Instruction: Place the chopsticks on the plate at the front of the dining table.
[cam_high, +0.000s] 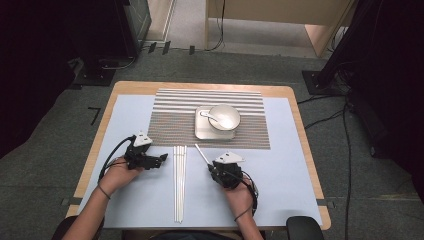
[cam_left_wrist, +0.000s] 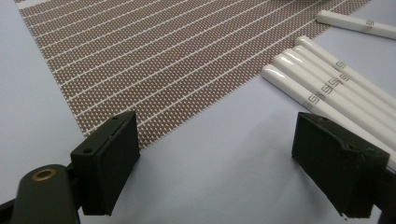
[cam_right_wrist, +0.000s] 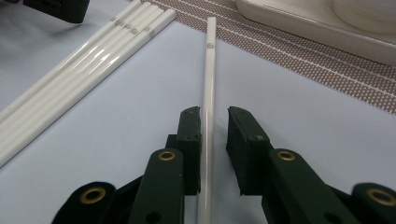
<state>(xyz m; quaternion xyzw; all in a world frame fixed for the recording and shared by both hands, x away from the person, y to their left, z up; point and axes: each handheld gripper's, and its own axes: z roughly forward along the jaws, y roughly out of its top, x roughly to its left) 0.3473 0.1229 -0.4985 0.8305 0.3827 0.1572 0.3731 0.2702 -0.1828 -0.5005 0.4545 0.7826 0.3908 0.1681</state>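
A single white chopstick (cam_right_wrist: 210, 60) lies on the pale blue table cover, pointing toward the striped brown placemat (cam_high: 170, 120). My right gripper (cam_right_wrist: 214, 116) straddles its near end: the left jaw touches it, and a narrow gap remains at the right jaw. From above, the right gripper (cam_high: 212, 169) sits at the chopstick (cam_high: 202, 155). Several more white chopsticks (cam_high: 179, 182) lie side by side mid-table. My left gripper (cam_left_wrist: 215, 163) stands wide open over bare cover, and this bundle (cam_left_wrist: 327, 88) runs past its right jaw. From above, the left gripper (cam_high: 162, 159) is just left of the bundle.
A square white tray (cam_high: 200, 131) on the placemat carries a white bowl (cam_high: 224, 117) with a spoon (cam_high: 210, 116) in it. The wooden table's edge (cam_high: 300, 135) frames the cover. Cables and stands stand on the floor beyond.
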